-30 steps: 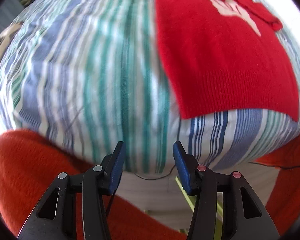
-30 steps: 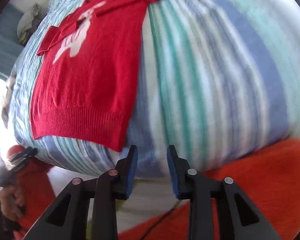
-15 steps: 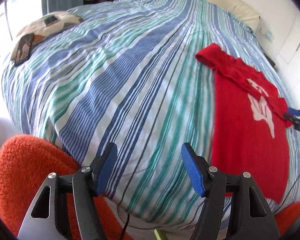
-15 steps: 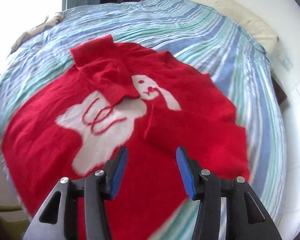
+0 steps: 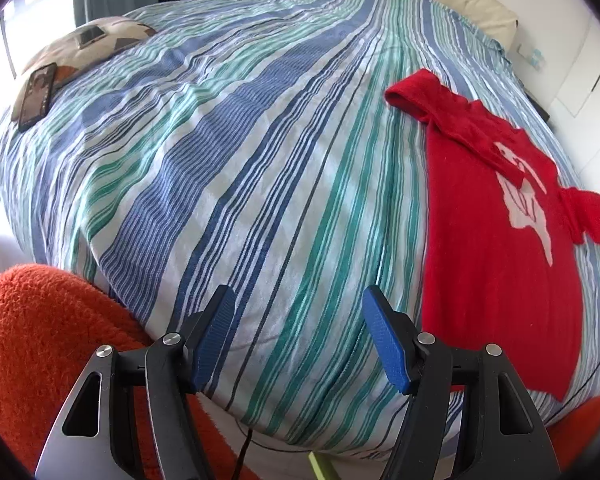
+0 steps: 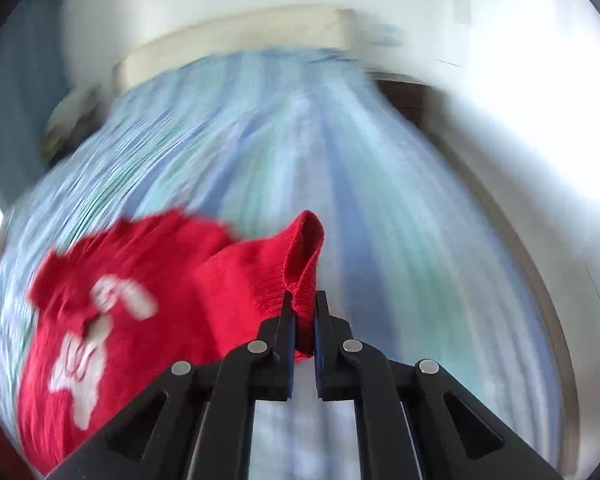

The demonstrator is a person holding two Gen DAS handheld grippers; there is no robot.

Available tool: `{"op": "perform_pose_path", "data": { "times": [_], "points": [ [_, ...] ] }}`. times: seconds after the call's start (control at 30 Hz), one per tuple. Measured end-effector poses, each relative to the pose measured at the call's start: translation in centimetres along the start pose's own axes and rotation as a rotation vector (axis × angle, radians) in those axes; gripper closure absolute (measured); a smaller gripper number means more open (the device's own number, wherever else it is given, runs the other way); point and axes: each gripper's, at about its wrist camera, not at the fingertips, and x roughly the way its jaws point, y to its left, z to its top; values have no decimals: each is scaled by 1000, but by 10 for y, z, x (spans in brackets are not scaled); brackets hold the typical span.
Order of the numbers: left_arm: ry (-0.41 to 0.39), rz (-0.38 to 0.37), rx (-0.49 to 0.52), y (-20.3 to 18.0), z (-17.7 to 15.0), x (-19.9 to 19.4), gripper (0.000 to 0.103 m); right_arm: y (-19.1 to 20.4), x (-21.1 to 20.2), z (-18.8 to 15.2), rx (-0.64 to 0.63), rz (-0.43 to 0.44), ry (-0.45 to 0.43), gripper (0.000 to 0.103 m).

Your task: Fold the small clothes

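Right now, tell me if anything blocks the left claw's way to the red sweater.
Nothing visible does. Only bare striped bedspread lies between the open left claw and the sweater. The phone lies off to the far left.

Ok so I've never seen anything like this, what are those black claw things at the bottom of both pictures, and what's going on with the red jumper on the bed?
Those claws are hand-held grippers: a person holds one in each hand, and a small fisheye camera on each looks forward along its two fingers. So each picture is one gripper's own view.

In the left wrist view, the left gripper hangs open and empty over a striped bedcover. A small red sweater with a white figure lies on the cover to its right. A phone rests on a cushion at the far left.

In the blurred right wrist view, the right gripper has just closed and pinches the red sweater's cuff, lifting that sleeve off the cover.
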Motion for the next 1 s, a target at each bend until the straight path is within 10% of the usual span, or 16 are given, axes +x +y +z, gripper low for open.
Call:
{"op": "perform_pose_path", "data": {
  "times": [0.23, 0.63, 1.0],
  "points": [
    [25, 15, 29, -9, -5, 7, 34, -143, -16, -61, 343, -101, 63, 96],
    [55, 36, 17, -4, -7, 13, 34, -185, -14, -141, 639, -152, 117, 97],
    [71, 41, 27, -3, -8, 15, 34, -192, -10, -148, 678, -117, 124, 96]
  ]
}}
